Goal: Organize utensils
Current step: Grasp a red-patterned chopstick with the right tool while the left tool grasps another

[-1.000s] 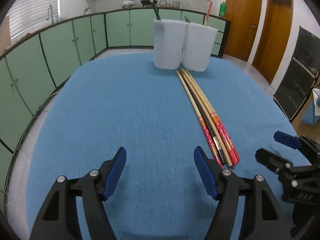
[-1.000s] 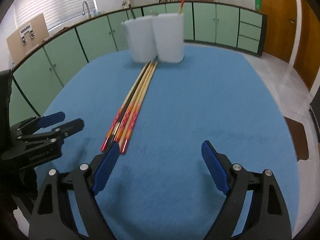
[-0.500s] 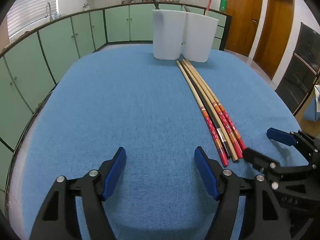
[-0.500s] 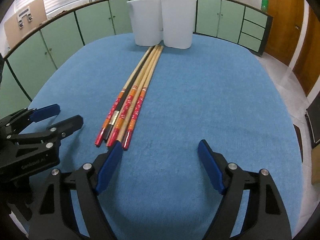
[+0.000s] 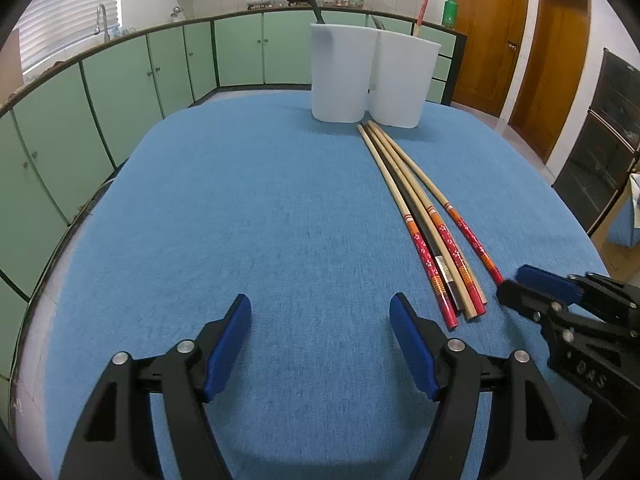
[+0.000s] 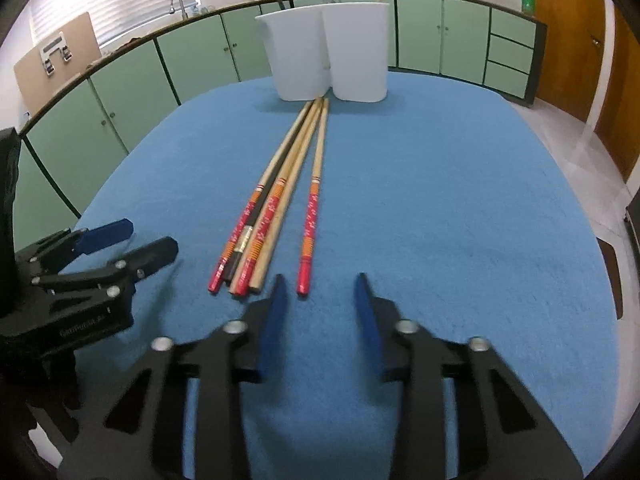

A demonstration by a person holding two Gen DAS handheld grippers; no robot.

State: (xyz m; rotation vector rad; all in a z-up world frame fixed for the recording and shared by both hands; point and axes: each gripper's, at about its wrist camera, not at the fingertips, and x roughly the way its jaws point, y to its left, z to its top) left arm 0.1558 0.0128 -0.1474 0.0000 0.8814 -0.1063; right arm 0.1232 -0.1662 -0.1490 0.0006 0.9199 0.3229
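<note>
Several long chopsticks with red patterned ends lie bundled on the blue cloth, pointing at two white containers at the far side. One red-ended chopstick lies a little apart on the bundle's right. My right gripper is closing; that chopstick's near end sits just inside its fingertips, and the pads are not pressing on it. In the left wrist view the right gripper is at the chopstick's tip. My left gripper stands open and empty on the bundle's left.
The containers hold a black-handled utensil and a red-ended stick. The blue table ends in rounded edges on each side. Green cabinets ring the room; wooden doors stand at the right.
The right gripper's jaws have narrowed a lot. One red-ended chopstick now lies apart from the bundle, on its right side. The left gripper has stayed put.
</note>
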